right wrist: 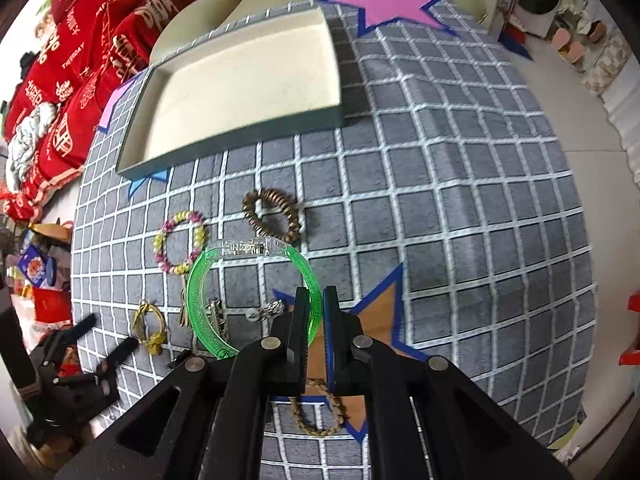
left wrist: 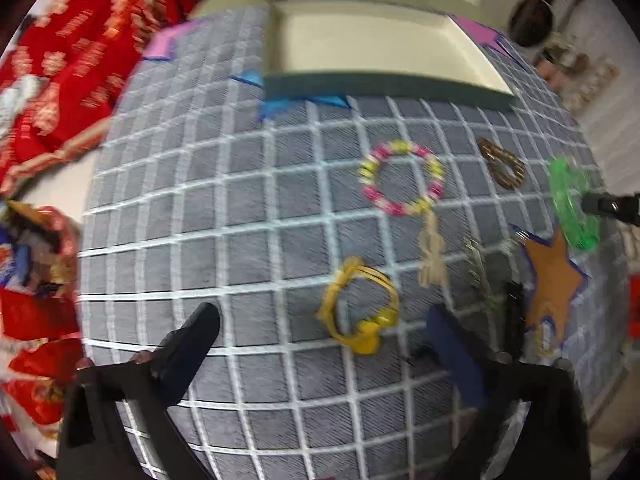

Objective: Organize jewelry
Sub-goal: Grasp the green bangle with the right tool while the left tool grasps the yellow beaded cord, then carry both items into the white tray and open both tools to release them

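My right gripper point(right wrist: 316, 300) is shut on a green plastic bangle point(right wrist: 256, 260) and holds it above the grey grid cloth; the bangle also shows in the left wrist view point(left wrist: 572, 204). My left gripper point(left wrist: 324, 320) is open and empty, low over the cloth, with a yellow bracelet point(left wrist: 360, 308) between its fingertips; it also shows in the right wrist view point(right wrist: 148, 328). A pink and yellow bead bracelet point(left wrist: 402, 178) point(right wrist: 180, 246), a brown bead bracelet point(left wrist: 502, 162) point(right wrist: 274, 216) and a silver chain point(right wrist: 240, 312) lie on the cloth. The cream tray point(right wrist: 132, 160) point(left wrist: 384, 88) stands at the far side.
A braided brown cord bracelet point(right wrist: 320, 412) lies on an orange star patch point(right wrist: 380, 320) under my right gripper. A pink star patch point(right wrist: 384, 4) lies behind the tray. Red cushions point(right wrist: 80, 60) are piled at the left. The cloth drops off at the right to the floor.
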`<move>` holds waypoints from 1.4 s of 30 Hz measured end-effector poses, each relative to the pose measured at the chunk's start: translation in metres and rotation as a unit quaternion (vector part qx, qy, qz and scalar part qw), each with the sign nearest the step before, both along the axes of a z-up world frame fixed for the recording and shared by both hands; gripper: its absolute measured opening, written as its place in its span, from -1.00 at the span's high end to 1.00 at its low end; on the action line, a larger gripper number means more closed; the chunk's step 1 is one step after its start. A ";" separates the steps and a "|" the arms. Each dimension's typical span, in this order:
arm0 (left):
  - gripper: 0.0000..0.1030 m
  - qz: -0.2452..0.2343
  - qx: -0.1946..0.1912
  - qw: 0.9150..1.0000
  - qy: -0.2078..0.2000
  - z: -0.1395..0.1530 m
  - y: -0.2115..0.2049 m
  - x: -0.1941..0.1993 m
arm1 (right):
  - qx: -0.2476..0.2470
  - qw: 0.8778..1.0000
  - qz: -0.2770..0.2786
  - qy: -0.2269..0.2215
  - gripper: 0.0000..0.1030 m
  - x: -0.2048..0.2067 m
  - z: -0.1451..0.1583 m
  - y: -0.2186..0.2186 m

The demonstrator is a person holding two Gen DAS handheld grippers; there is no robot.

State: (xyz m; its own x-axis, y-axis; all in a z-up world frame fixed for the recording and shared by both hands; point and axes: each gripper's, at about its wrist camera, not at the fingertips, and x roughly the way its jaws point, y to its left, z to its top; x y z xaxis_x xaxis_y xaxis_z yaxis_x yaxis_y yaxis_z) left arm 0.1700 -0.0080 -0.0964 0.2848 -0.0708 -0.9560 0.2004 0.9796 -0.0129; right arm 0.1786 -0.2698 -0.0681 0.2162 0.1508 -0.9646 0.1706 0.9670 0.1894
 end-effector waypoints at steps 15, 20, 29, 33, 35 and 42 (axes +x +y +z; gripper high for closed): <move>0.69 -0.050 0.010 0.998 0.034 -0.039 -0.009 0.011 | 0.019 1.000 0.007 0.021 0.87 -0.003 -0.020 -0.003; 0.74 -0.034 -0.033 0.998 0.037 -0.030 -0.012 0.014 | 0.021 1.000 0.014 0.013 0.87 0.005 -0.011 -0.005; 0.74 -0.008 -0.086 0.996 -0.014 0.033 -0.015 0.068 | 0.025 0.999 0.037 -0.023 0.87 0.051 0.015 -0.008; 0.74 -0.007 -0.103 0.994 -0.041 0.053 -0.019 0.094 | 0.026 0.998 0.045 -0.039 0.87 0.084 0.025 -0.012; 0.74 -0.010 -0.104 0.993 -0.053 0.058 -0.026 0.111 | 0.024 0.997 0.048 -0.046 0.87 0.102 0.027 -0.014; 0.74 0.009 -0.096 0.993 -0.069 0.054 -0.046 0.183 | 0.017 0.997 0.060 -0.050 0.87 0.165 0.019 -0.011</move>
State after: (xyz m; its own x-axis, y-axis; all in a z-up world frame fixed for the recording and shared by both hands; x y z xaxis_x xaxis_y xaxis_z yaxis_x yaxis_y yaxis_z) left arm 0.3533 -0.0544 -0.0422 0.4150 -0.2407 -0.8774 0.1949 0.9655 -0.1727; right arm 0.3434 -0.2803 -0.0490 0.2897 0.2139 -0.9329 0.0329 0.9719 0.2331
